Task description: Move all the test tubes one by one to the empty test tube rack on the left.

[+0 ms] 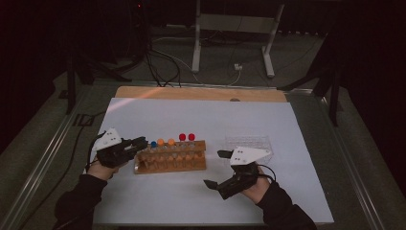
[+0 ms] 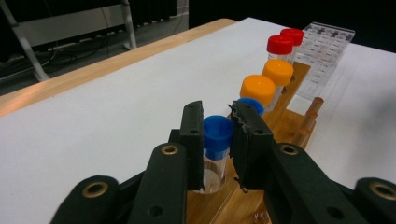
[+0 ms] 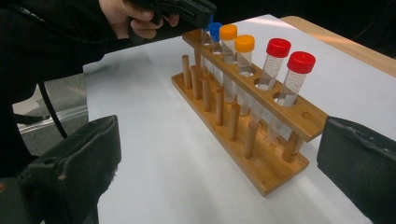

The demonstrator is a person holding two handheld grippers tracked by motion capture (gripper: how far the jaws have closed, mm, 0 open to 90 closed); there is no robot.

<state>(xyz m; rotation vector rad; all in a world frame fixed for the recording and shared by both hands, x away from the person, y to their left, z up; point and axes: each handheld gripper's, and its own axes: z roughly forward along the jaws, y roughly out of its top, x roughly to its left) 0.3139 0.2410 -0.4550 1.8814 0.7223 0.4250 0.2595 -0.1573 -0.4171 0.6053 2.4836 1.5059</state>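
Seen from above: left gripper (image 1: 139,142) at the left end of the wooden rack (image 1: 171,162) on the white table (image 1: 201,120), right gripper (image 1: 216,167) held wide open near the rack's other end, clear tray (image 1: 249,142) beyond.

From the left gripper: jaws clamped on the blue-capped tube (image 2: 216,140) standing in the rack's end hole.

From the right gripper: jaws spread apart, empty; orange-capped tubes (image 3: 237,60) and red-capped tubes (image 3: 287,74) upright in the rack.

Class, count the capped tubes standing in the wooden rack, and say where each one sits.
6, in one row along the wooden rack: blue-capped tube between the left gripper fingers, a second blue, two orange, two red at the far end.
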